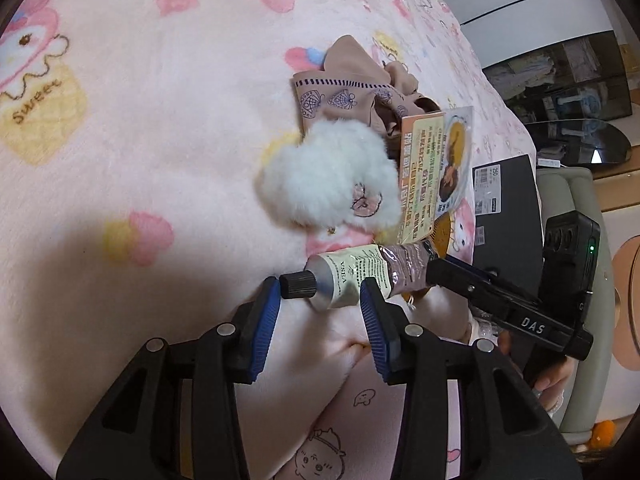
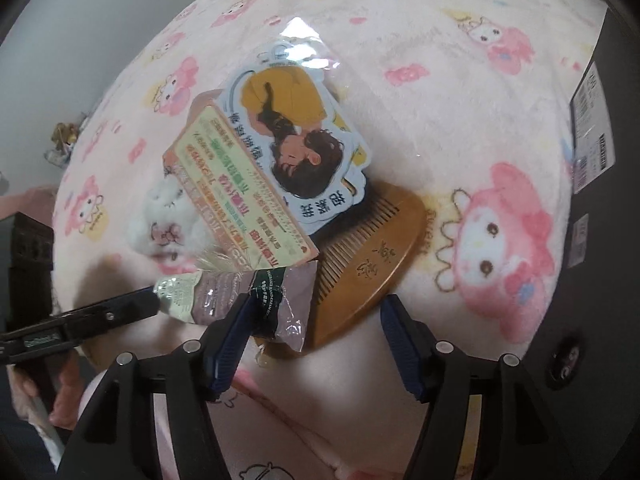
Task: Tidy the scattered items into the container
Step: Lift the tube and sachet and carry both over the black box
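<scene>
Left hand-held gripper (image 1: 318, 300) spread wide around hand cream tube (image 1: 352, 278), capped end between blue pads, lying on pink blanket (image 1: 140, 140). Right hand-held gripper (image 2: 316, 330) wide open over tube's crimped end and wooden comb (image 2: 372, 260).

A home bedroom: a bed covered by a fluffy pink cartoon-bunny blanket (image 1: 140, 140), with a comb (image 2: 372, 264), hand cream (image 1: 360, 276) and socks (image 1: 352, 92) scattered on it.

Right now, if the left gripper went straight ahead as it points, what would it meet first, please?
Most likely the cream-labelled metal hand-cream tube with a black cap, lying across its open jaws; the fluffy white pom-pom lies beyond. Depth is uncertain.
</scene>
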A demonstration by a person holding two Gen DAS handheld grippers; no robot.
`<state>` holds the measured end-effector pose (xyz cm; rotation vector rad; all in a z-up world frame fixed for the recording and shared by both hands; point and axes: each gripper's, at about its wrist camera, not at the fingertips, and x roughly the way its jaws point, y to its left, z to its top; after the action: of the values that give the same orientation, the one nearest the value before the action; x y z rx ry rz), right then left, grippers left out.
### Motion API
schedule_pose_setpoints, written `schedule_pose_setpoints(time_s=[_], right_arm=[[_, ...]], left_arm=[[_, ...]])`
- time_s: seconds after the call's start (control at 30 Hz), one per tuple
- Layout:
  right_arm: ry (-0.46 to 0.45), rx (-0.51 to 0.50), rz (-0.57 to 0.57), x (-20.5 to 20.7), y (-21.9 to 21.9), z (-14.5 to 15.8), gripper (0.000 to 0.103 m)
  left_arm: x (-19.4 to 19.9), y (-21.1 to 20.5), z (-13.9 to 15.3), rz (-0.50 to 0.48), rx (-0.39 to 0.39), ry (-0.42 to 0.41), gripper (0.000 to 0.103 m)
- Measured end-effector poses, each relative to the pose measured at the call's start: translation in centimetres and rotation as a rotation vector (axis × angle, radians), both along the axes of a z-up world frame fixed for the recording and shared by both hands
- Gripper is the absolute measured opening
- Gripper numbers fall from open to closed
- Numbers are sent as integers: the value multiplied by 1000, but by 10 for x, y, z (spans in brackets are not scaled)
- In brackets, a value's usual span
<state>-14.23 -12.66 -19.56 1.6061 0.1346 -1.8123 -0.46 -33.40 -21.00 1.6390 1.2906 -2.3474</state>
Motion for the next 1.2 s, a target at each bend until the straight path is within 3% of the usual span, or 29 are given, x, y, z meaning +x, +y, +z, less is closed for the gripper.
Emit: schedule_pose_setpoints(time_s=[0.17, 0.33, 0.47, 0.57, 0.67, 0.73, 0.87, 0.97, 1.07, 1.2], right_arm=[[20, -36, 46, 6, -2, 13, 63], [14, -5, 63, 9, -8, -6, 64], [3, -66, 80, 19, -6, 8, 55], [13, -96, 104, 27, -7, 18, 52], [108, -2, 32, 25, 0, 25, 52], [134, -13, -19, 24, 8, 31, 52], [187, -5, -78, 6, 10, 31, 65], [125, 61, -21, -4, 6, 17, 65], [13, -1, 16, -2, -1, 0, 68], [60, -25, 33, 8, -1, 3, 61]], left_arm=[[6, -4, -2, 26, 16, 4, 41], [-2, 1, -8, 13, 31, -7, 39], [-2, 9, 10, -15, 67, 59, 32], [-6, 8, 14, 2, 14, 17, 32], [-1, 0, 12, 30, 26, 4, 32], [3, -1, 12, 23, 25, 7, 36], [6, 1, 7, 7, 43, 5, 44], [-1, 6, 4, -5, 47, 5, 45], [-9, 11, -2, -20, 59, -8, 44], [-10, 18, -1, -34, 41, 5, 39]])
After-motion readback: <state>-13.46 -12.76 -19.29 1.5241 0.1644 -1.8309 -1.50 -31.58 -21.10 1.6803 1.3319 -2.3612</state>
